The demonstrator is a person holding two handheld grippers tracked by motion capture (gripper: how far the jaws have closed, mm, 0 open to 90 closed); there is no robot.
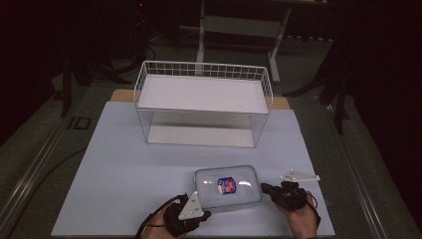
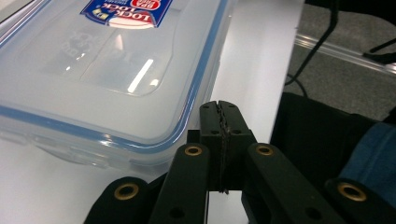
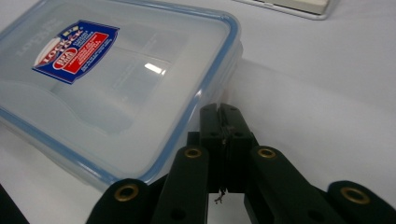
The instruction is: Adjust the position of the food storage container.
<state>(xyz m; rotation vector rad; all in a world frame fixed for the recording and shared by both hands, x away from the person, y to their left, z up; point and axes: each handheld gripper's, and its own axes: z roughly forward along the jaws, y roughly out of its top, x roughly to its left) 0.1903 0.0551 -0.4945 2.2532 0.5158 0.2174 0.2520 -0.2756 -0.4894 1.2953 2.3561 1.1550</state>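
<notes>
Our two grippers waited at the sides of the closed food container.

The container (image 1: pixel 228 186) lay on the pale counter (image 1: pixel 124 169), in front of the white wire rack (image 1: pixel 203 102). Our left gripper (image 1: pixel 204 215) was at the container's near left corner and our right gripper (image 1: pixel 263 188) just beside its right end; both pairs of jaws were pressed together on nothing. The box was clear, glossy plastic, rectangular with rounded corners, a blue seal line around the lid and a label (image 3: pixel 74 50) on top. To lift it well, we judged we should open both jaws first and take opposite ends evenly, because smooth plastic slips easily.
</notes>
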